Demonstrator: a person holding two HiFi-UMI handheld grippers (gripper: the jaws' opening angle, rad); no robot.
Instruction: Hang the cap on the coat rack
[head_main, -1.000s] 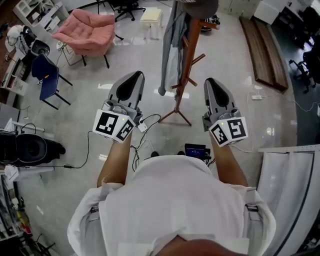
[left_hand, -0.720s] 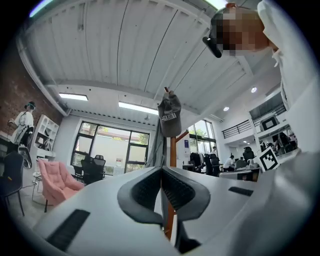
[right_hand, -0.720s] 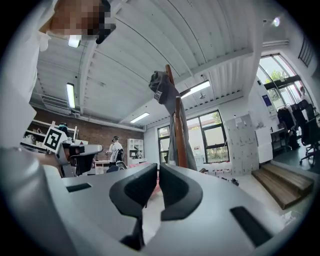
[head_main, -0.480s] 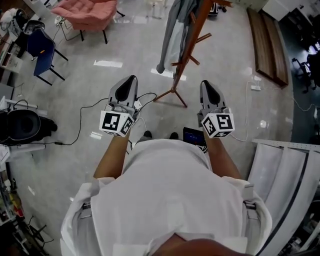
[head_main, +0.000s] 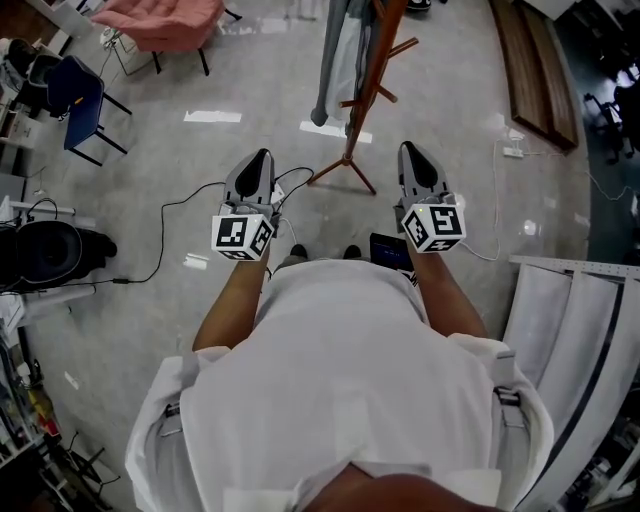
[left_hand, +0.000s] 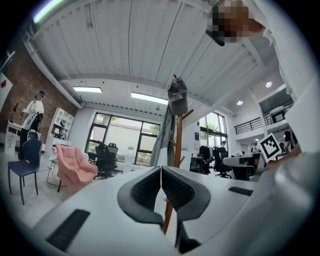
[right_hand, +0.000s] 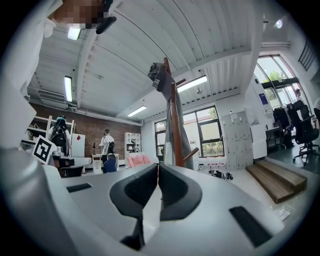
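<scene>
While we're holding both tools out ahead of our chest, the left gripper (left_hand: 161, 171) is showing its fingers (left_hand: 142, 190) pressing flat together, nothing btwn them. The right gripper (right_hand: 158, 169) is doing the same: fingers (right_hand: 141, 189) meeting along one thin seam, empty.

In the head view both are pointing fwd, side by side & well apart, each w/ its marker cube (head_main: 243, 235) sitting nearest us, our forearms running back to a white shirt (head_main: 340, 400).

Ahead of them the wooden coat rack (head_main: 362, 95) is standing on the pale floor (head_main: 240, 90), its feet spreading just beyond the two tips, btwn their lines. The cap (left_hand: 177, 97), dark grey, is hanging at the very top of the rack's post; the right gripper view is showing it there too, tilted over the tip. It's sitting well apart from both grippers, neither touching it. A long grey garment (head_main: 335, 60) is draping down beside the post, on its left in the head view.

Farther out, a pink armchair (head_main: 165, 15) & a blue chair (head_main: 82, 100) are sitting off to the left, black cables (head_main: 175, 225) are trailing across the floor near the left gripper, & a low wooden platform (head_main: 530, 75) is lying off to the right. Way back in the left gripper view, a person in white (left_hand: 32, 115) is standing by white shelving (left_hand: 59, 127).
</scene>
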